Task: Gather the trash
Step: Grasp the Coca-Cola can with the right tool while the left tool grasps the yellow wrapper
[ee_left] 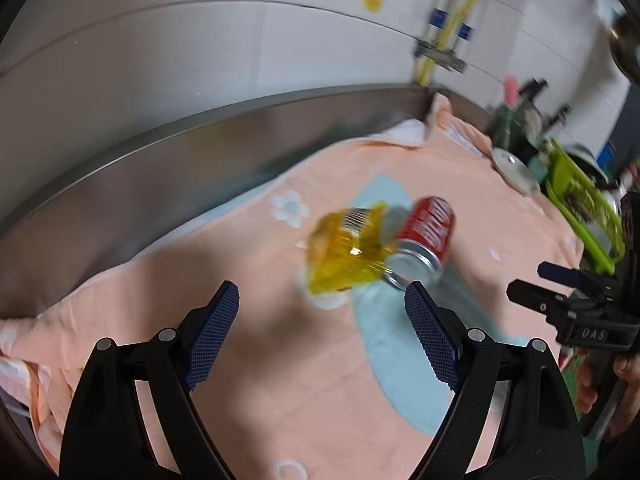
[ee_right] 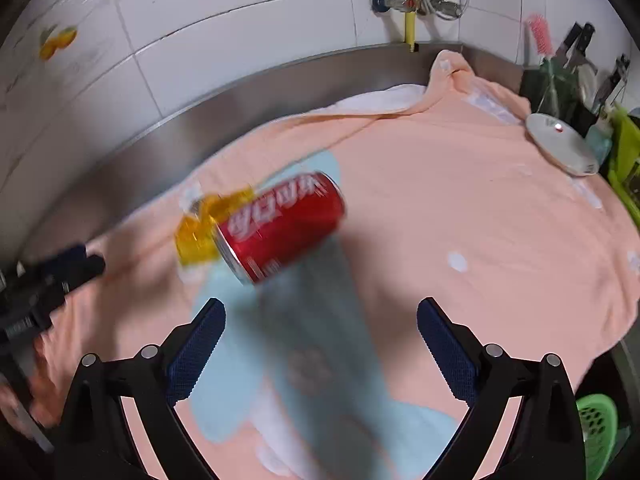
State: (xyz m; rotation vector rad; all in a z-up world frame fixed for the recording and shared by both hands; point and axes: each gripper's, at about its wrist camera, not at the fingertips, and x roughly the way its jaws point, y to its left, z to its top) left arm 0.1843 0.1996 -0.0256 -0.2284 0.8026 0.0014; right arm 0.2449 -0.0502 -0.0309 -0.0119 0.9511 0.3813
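Both tongs are spread with nothing between them: the left tongs (ee_left: 322,312) and the right tongs (ee_right: 320,328). At twelve o'clock from each, apart, a red soda can (ee_right: 280,228) lies on its side touching a crumpled yellow wrapper (ee_left: 348,256) on the peach cloth (ee_right: 460,208) covering the tabletop.

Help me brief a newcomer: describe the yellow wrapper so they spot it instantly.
On the peach cloth covering the counter, find the red can lying on its side. The yellow wrapper lies against it, crinkled and shiny, unlike the smooth can.
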